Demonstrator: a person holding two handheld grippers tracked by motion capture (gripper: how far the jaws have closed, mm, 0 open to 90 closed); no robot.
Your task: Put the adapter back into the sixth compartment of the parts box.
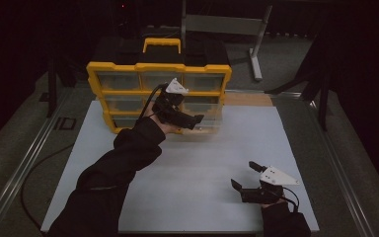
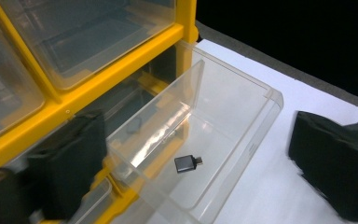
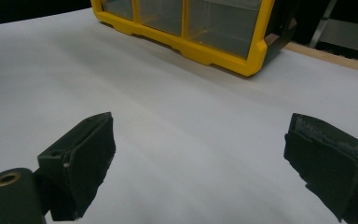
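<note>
Left gripper (image 2: 193,154) jaws apart over pulled-out clear drawer (image 2: 242,116), adapter (image 2: 188,164) inside; yellow organizer (image 1: 158,91) upper centre; right gripper (image 1: 246,177) open, lower right.

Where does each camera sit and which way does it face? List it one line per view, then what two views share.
High view: above the table, facing forward and down; sleeves, both claws.
Left gripper view: on the left claw, looking into the pulled-out clear drawer holding a small dark adapter; open jaws.
Right gripper view: on the right claw, low across the table toward the yellow organizer; open jaws.
Shared: all three show the organizer.
</note>
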